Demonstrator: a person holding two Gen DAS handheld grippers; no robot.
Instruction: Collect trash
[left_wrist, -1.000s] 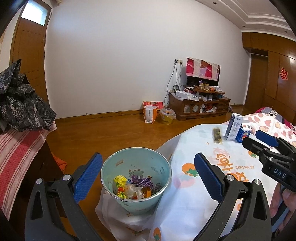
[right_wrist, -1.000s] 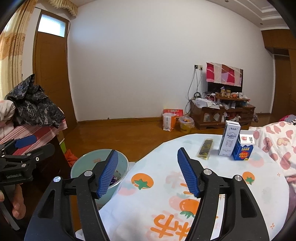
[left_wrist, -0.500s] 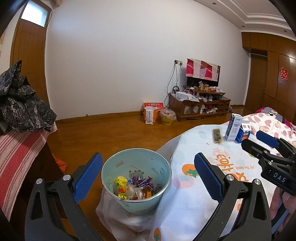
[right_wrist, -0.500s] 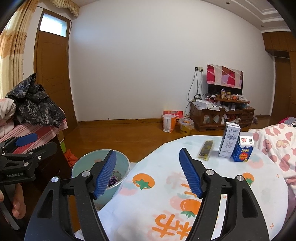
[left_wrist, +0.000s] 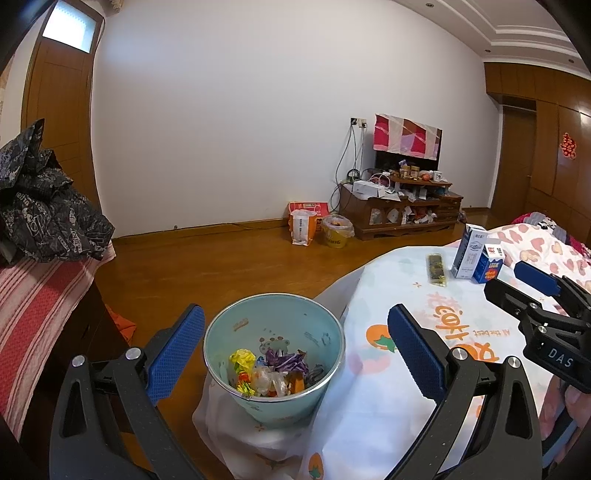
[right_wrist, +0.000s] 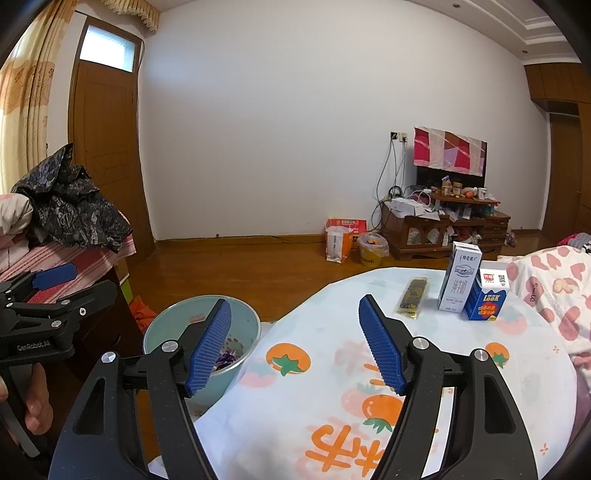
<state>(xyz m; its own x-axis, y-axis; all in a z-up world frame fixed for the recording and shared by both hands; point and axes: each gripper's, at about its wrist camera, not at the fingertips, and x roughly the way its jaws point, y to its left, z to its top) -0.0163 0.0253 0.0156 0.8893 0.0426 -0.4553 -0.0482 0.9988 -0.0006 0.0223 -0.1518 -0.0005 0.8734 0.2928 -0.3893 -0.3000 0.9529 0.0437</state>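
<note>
The pale blue round plastic waste bin (left_wrist: 274, 354) stands on the floor against the hanging edge of the white orange-printed tablecloth (right_wrist: 424, 369), its bottom strewn with crumpled coloured wrappers (left_wrist: 269, 373) in yellow, purple and orange. On the cloth, well apart from the bin, lie a flat dark snack packet (right_wrist: 413, 298), a tall white milk carton (right_wrist: 459, 282) standing upright, and a small blue-and-white drink box (right_wrist: 487, 297) touching the carton's side.

The left gripper (left_wrist: 295, 343) hangs over the bin, tilted a little downward, its blue pads (left_wrist: 177, 349) spread wide on either side of the bin's rim with nothing between them and nothing held. The right gripper (right_wrist: 295, 343) sits above the near edge of the table, also tilted slightly down, its blue pads (right_wrist: 380, 345) wide apart and empty; one pad overlaps the bin in the right wrist view, the other is over the cloth. A bare hand (right_wrist: 35, 402) grips the left tool's handle at the left edge of that view.

Compared with a second ago, both tools are in the same place; the right gripper's pads stand a touch wider, and the bin and the table items lie as before.
</note>
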